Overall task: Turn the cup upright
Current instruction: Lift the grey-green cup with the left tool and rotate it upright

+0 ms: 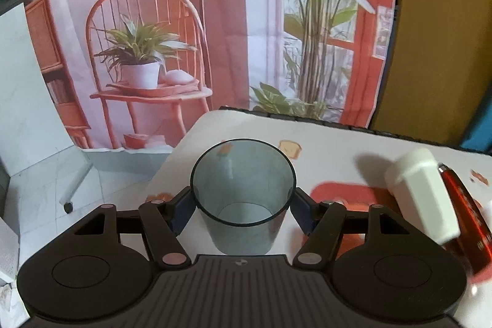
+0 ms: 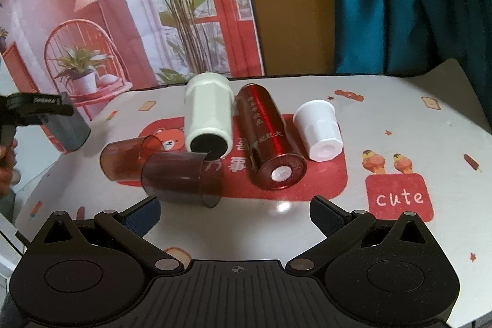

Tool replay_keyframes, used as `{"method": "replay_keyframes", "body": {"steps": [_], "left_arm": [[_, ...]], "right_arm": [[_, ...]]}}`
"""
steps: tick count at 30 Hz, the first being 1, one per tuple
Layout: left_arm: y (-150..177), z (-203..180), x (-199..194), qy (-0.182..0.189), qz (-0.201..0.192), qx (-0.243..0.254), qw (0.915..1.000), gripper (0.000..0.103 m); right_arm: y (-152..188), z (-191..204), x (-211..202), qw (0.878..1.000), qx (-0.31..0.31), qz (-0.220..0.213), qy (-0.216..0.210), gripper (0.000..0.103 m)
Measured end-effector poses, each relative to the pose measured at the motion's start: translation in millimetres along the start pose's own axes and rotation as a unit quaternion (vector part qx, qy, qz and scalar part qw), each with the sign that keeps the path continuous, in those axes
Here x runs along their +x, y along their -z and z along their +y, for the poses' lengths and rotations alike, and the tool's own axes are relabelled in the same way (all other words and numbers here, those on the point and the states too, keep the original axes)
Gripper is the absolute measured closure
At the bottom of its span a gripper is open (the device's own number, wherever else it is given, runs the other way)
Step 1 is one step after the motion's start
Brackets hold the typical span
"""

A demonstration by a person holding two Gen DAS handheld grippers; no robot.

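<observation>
While blue pads pinch its sides, the grey cup sits mouth-up in the left gripper at the table edge; right gripper fingers spread wide, empty — w/ a dark red cup lying on its side just ahead; white cup inverted further back.

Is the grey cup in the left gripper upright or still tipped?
Upright: the grey cup, pinched in the left gripper, shows its open rim on top and base below.
</observation>
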State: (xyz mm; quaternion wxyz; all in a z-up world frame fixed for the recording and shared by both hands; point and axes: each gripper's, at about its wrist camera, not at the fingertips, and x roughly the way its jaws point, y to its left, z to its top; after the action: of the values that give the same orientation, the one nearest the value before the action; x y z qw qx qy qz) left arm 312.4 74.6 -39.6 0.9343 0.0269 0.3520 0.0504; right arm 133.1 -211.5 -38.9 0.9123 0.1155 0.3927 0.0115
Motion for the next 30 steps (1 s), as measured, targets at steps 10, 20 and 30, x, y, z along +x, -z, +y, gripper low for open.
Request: {"method": "replay_keyframes", "body": {"steps": [10,20,30], "left_arm": [[69,-32,-80,0.098,0.034,0.002,0.9946,0.033],[117,-94,-85,0.218,0.144,0.063,0.9632,0.033],[98,-137,-42,0.246,0.138,0.051,0.9579,0.033]], "right_arm": [[9,-11,-29,1.000,0.017,-0.018,0.003,0.000],[14,-23,-35,0.999,0.029,-0.022,0.011,0.000],[16,-33,-28,0.999,0.046,-0.013,0.019,0.000]]}}
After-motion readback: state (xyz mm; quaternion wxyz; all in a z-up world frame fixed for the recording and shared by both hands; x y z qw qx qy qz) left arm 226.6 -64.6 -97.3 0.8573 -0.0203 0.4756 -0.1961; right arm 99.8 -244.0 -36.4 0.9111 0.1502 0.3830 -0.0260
